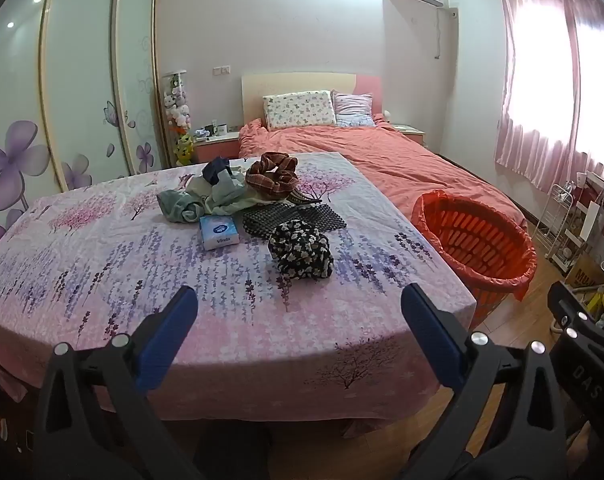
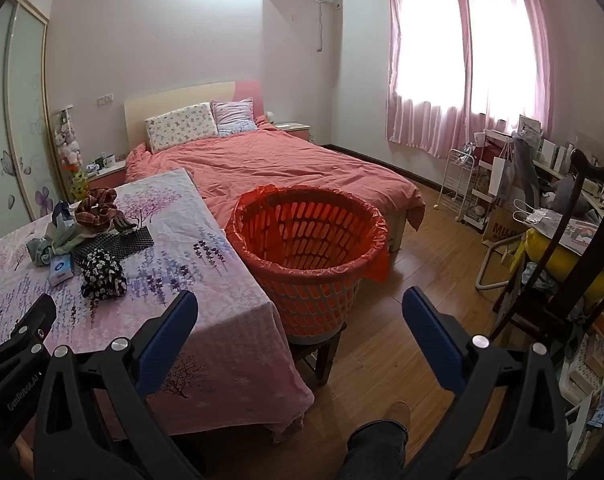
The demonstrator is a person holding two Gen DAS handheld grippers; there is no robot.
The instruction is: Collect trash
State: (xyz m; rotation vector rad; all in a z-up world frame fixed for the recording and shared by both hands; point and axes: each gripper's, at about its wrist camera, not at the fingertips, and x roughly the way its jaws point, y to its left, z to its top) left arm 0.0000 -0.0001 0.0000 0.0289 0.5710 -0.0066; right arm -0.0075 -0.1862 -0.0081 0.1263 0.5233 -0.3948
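Both tongs stood wide apart and held nothing. In the left wrist view the left gripper [image 1: 297,312] pointed straight up-frame at the black floral bundle [image 1: 301,254], the nearest piece of the heap on the table [image 1: 101,272], lying crosswise at centre frame. The right gripper [image 2: 299,316] faced the red basket [image 2: 308,240]; the bundle sat far left, so the left hand seemed nearer.
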